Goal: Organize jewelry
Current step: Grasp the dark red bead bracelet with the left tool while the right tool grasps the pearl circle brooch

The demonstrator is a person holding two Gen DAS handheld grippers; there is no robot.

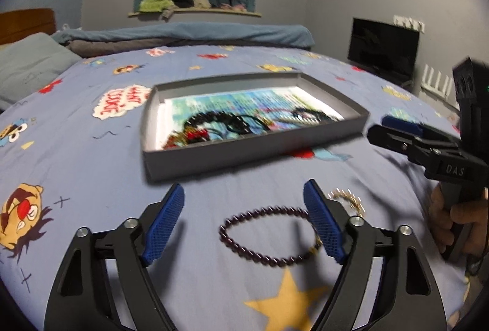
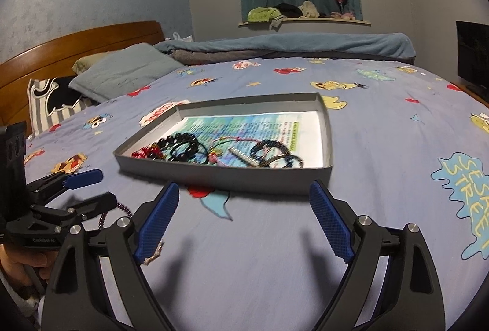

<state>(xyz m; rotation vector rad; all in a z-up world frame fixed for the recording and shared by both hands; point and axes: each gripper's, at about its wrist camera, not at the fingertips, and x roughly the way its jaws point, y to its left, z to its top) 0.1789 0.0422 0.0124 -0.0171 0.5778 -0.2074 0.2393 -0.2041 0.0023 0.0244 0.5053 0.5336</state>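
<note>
A dark purple bead bracelet (image 1: 269,234) lies on the bed sheet between the fingers of my open left gripper (image 1: 244,224), close to the right finger. A gold chain (image 1: 348,198) lies just past that finger. A grey shallow box (image 1: 253,147) sits further ahead and holds several bracelets (image 2: 189,144) on a printed sheet. My right gripper (image 2: 244,221) is open and empty above the sheet, in front of the box (image 2: 226,175). In the right wrist view the left gripper (image 2: 88,193) is at the far left with beads (image 2: 123,209) beside it.
The bed has a blue cartoon-print sheet (image 1: 91,172). Pillows (image 2: 122,74) and a wooden headboard (image 2: 76,47) are at the far left, a folded blue blanket (image 2: 290,45) at the back, and a black screen (image 1: 383,48) stands at the right wall.
</note>
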